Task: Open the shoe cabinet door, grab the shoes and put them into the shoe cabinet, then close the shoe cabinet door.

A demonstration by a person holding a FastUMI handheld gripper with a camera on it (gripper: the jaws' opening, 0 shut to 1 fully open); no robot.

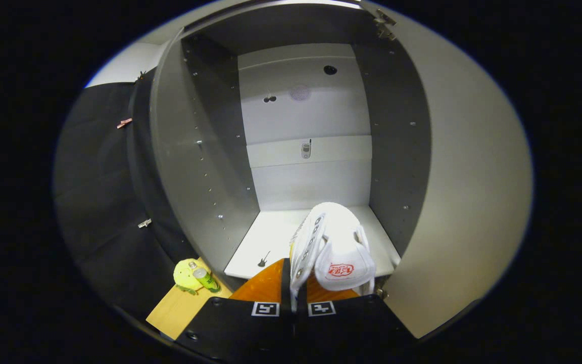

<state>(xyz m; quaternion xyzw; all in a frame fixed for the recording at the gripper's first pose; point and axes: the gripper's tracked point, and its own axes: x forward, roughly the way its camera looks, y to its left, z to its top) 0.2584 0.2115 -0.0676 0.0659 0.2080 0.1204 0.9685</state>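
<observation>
White shoe held at the mouth of the open shoe cabinet

The white shoe (334,247), pinched by its edge between the closed fingers of the gripper (293,296), hangs over the front of the cabinet's white shelf (265,242). The cabinet door (463,177) stands open to the right. Left, a small bottle (205,278) and yellow object rest on a wooden table (180,308).

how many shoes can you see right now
1. A white shoe is pinched by its edge between the fingers of the claw, hanging over the front of the open cabinet's bottom shelf. Any other shoes may be hidden.
</observation>
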